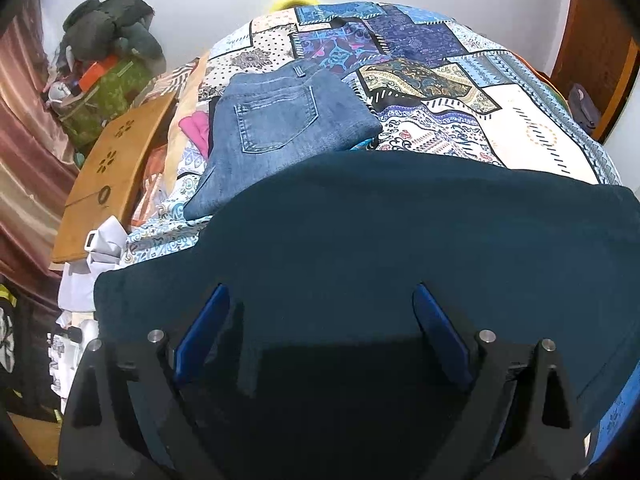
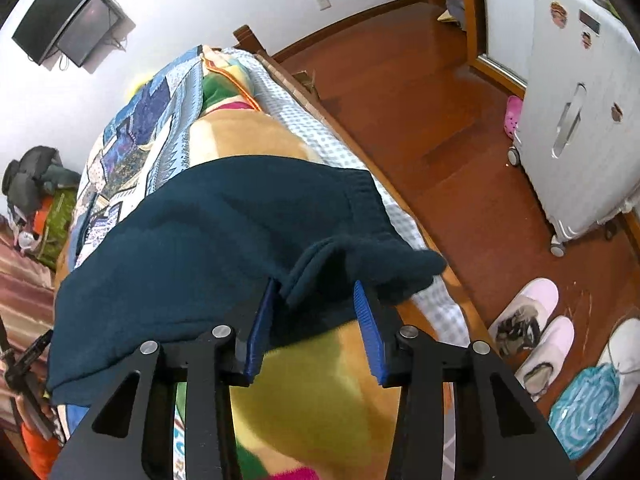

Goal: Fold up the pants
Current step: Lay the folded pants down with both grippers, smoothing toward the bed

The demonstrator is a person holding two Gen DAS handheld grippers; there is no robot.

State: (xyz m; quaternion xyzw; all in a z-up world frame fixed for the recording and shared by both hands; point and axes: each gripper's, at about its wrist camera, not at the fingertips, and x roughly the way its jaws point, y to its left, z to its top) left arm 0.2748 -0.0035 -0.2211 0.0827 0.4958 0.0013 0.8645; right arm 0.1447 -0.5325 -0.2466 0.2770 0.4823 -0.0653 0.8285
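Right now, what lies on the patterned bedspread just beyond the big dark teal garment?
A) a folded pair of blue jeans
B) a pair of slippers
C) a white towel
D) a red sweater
A: in the left wrist view, folded blue jeans with a back pocket showing rest on the patchwork bedspread, just past the far edge of the dark teal pants.

The left hand-held gripper (image 1: 320, 320) points steeply downward with its jaws spread wide, the blue pads (image 1: 202, 332) well apart and nothing pinched between them. The right hand-held gripper (image 2: 316, 320) also tilts steeply down, its jaws set much narrower, with a bunched fold of the dark teal pants (image 2: 200, 240) between its blue pads (image 2: 370, 328), which press on that cloth.
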